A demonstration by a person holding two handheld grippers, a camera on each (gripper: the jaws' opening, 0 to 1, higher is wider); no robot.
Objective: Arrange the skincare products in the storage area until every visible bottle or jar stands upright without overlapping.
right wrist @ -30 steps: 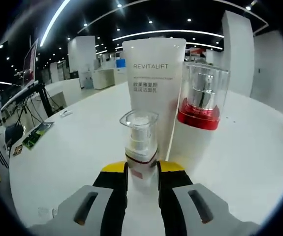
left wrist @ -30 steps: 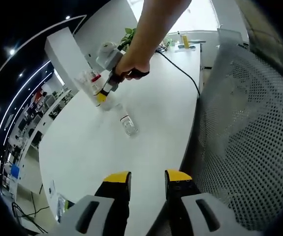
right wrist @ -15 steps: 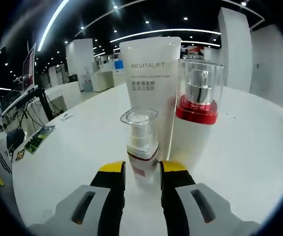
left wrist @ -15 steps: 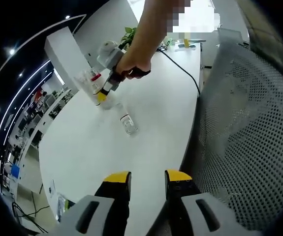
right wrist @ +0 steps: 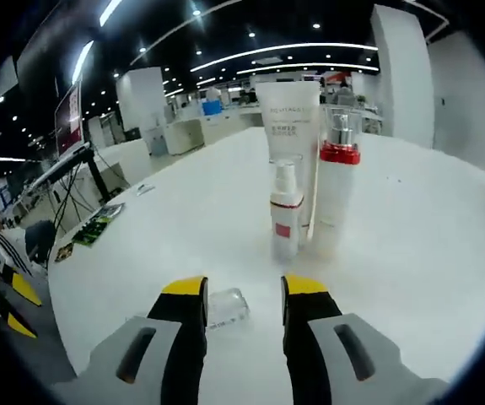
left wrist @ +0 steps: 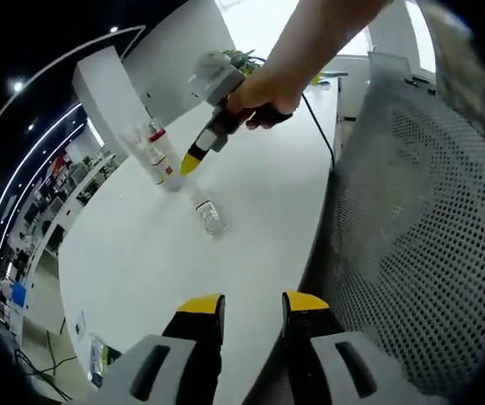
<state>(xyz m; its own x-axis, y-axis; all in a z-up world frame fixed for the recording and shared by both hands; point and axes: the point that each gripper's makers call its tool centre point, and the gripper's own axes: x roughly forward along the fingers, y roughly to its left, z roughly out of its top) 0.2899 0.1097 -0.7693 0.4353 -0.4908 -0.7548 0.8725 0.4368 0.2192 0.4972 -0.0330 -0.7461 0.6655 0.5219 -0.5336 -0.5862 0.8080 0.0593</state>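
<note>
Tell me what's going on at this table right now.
A person is tidying skincare products on a white table with a gripper in each hand. The right gripper is open and holds nothing. Beyond it three products stand upright together: a small pump bottle, a red-collared bottle and a white tube. A small clear jar sits nearer, between its fingers. The left gripper hangs open at the table edge.
</note>
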